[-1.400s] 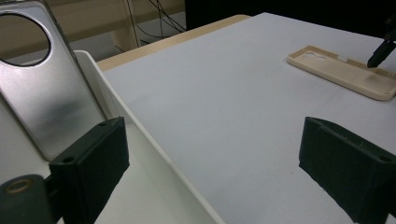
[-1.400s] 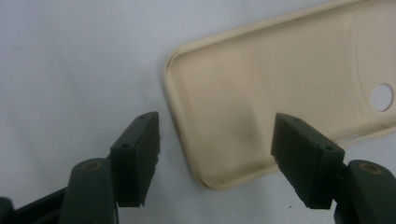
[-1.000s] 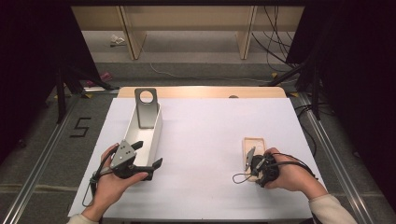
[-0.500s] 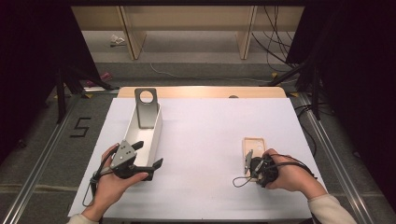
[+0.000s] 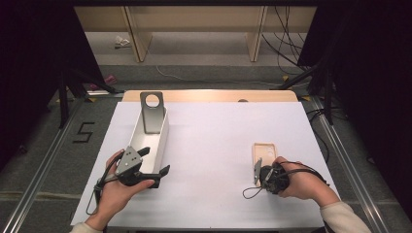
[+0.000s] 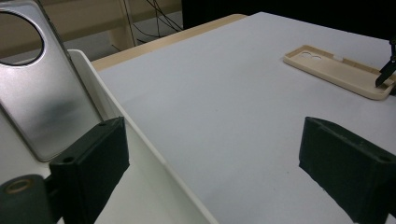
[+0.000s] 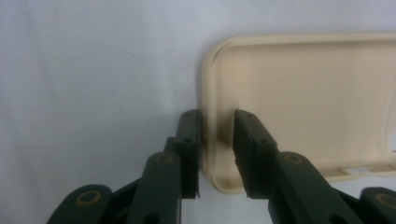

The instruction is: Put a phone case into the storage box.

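Observation:
A beige phone case (image 5: 265, 151) lies open side up on the white table at the right. My right gripper (image 5: 264, 165) straddles its near rim. In the right gripper view the case (image 7: 303, 93) has one jaw outside its edge and one inside. The right gripper (image 7: 217, 126) has just been closing, and a thin gap still shows at the inner pad. My left gripper (image 5: 155, 161) stands wide open across the near wall of a white tray (image 5: 165, 128). A silver plate with a round hole (image 5: 152, 116) leans upright at the tray's far end.
In the left gripper view the tray wall (image 6: 140, 144) runs between the jaws of the left gripper (image 6: 212, 135), with the silver plate (image 6: 51, 102) behind and the case (image 6: 336, 70) far off. A wooden edge (image 5: 209, 95) borders the table's far side.
The right gripper's jaws have narrowed around the case's rim. Both hands have stayed where they were, and the left gripper's jaws are as wide as before.

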### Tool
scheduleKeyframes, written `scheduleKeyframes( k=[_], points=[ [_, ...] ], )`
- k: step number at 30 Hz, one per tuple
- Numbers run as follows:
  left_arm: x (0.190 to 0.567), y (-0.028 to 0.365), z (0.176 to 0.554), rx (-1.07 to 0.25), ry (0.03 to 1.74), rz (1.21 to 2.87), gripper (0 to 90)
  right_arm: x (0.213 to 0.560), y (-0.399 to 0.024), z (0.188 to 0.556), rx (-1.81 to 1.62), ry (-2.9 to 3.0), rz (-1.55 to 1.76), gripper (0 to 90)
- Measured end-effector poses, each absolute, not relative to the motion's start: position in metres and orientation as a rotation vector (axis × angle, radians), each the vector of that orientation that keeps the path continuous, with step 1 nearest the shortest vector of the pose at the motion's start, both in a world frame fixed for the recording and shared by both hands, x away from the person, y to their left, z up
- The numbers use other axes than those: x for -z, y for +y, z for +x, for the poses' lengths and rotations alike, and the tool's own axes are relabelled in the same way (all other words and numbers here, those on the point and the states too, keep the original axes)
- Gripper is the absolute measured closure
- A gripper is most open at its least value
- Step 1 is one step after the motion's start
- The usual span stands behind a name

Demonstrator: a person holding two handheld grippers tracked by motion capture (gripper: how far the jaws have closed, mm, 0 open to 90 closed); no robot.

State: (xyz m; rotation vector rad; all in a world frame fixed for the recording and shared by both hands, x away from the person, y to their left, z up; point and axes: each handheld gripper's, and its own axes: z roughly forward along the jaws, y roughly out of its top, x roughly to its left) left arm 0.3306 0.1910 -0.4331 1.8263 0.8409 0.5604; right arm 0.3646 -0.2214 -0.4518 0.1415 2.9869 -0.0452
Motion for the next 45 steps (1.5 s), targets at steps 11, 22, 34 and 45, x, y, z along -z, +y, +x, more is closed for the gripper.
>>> scheduleKeyframes(
  k=[11, 22, 34, 45],
  points=[
    [0.4330, 0.1911, 0.3305, -0.561, 0.840, 1.826, 8.1, 0.4520, -0.2187, 0.3633, 0.077, 2.988, 0.132, 80.3],
    [0.4334, 0.1909, 0.3305, -0.560, 0.840, 1.826, 8.2, 0.4528, -0.2190, 0.3626, 0.053, 2.995, 0.104, 85.0],
    [0.4334, 0.1911, 0.3307, -0.558, 0.839, 1.824, 8.4, 0.4511, -0.2190, 0.3612, 0.072, 2.996, 0.115, 86.3],
    [0.4327, 0.1917, 0.3306, -0.561, 0.841, 1.820, 8.8, 0.4484, -0.2223, 0.3599, 0.014, 2.988, 0.130, 86.8]
  ],
)
